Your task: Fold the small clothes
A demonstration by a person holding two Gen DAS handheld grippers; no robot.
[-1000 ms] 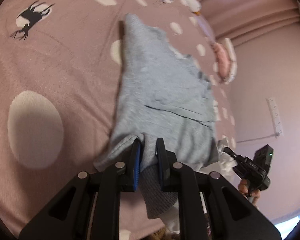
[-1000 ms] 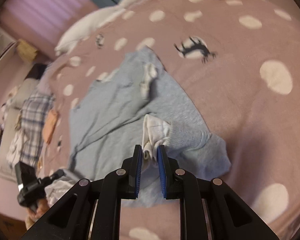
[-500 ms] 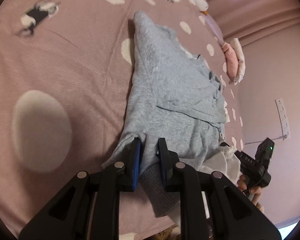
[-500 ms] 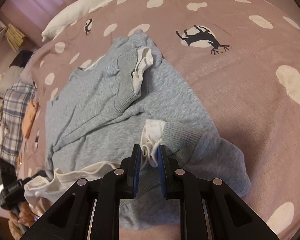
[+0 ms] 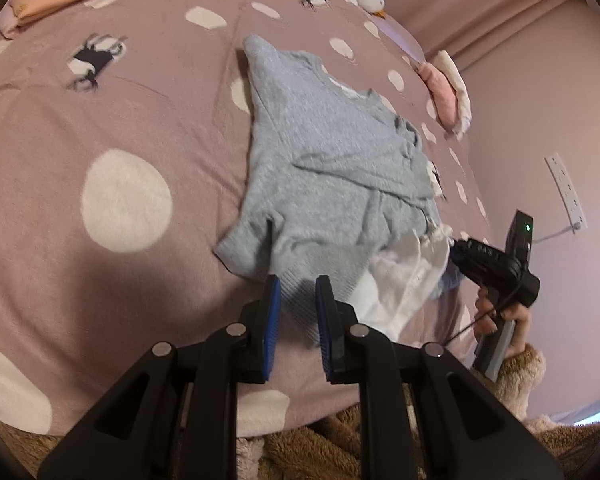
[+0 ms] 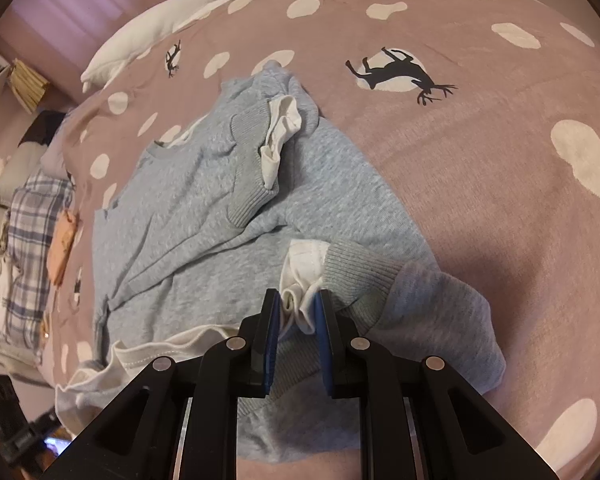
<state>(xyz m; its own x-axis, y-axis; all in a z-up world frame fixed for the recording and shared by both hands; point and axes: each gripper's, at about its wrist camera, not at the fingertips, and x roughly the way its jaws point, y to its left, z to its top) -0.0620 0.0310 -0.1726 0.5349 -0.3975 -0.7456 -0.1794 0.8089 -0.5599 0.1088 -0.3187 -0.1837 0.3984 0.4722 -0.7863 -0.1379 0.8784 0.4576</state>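
Your left gripper [image 5: 296, 292] has its jaws nearly together, and the ribbed hem of the grey sweatshirt [image 5: 332, 160] sits between the 2 blue pads [image 5: 274, 312]; I can't tell whether they actually bite the fabric. The sweatshirt lies spread on the pink spotted bedspread [image 5: 100, 120] straight ahead of that tool, running away from the tips, with its white lining [image 5: 400, 280] spilling out just right of the jaws. Your right gripper [image 6: 297, 308] is clamped narrow on the bunched white inner cuff [image 6: 300, 276] of 1 sleeve; the grey ribbed cuff [image 6: 356, 268] touches the right pad. The other sleeve is folded across the chest, ahead of those tips. From the left wrist view, your right hand [image 5: 500, 316] and its tool sit off to the right at the bed edge. A white goose plush [image 6: 160, 28] lies far ahead-left of the right tool.
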